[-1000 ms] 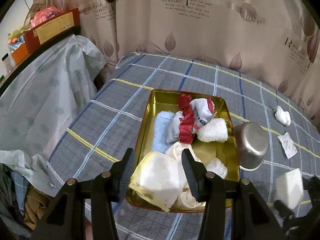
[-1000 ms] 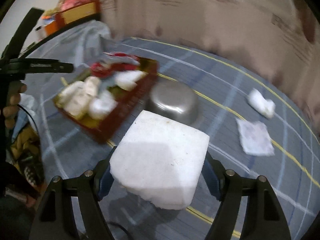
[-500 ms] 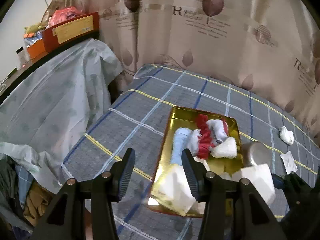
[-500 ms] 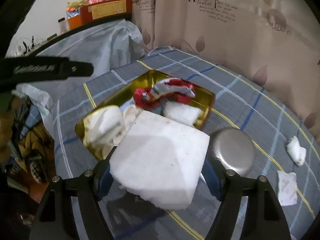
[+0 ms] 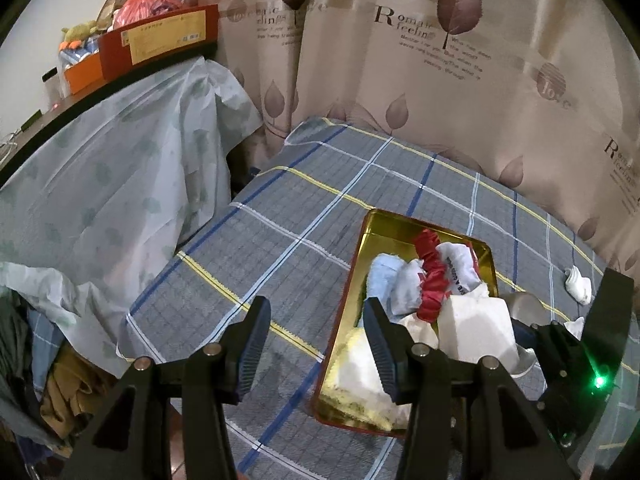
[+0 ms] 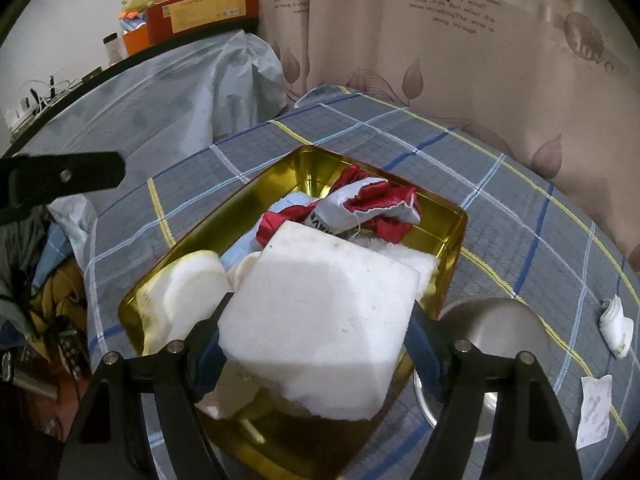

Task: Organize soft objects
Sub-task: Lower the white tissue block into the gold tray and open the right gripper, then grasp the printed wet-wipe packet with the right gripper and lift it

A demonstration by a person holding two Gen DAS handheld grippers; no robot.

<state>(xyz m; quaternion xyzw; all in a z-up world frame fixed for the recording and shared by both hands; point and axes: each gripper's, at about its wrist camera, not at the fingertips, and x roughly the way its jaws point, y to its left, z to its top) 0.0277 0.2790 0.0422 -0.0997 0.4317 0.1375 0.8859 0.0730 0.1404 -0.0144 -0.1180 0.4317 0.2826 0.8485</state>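
The right tool point(image 6: 316, 332) grips the white foam block point(image 6: 320, 312) just above the gold tray point(image 6: 452, 256) of soft items, its jaws just starting to open, so the next move is the release, while the left tool point(image 5: 312, 344) hangs open and empty.

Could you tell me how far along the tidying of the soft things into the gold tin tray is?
Well along. Done: the gold tin tray already holds a red-and-white cloth, a pale blue cloth and white towels. In hand: the right gripper holds a white foam block over the tray, its jaws just easing open. Left: a small white rolled sock on the plaid cover. The left gripper is open, holding nothing.
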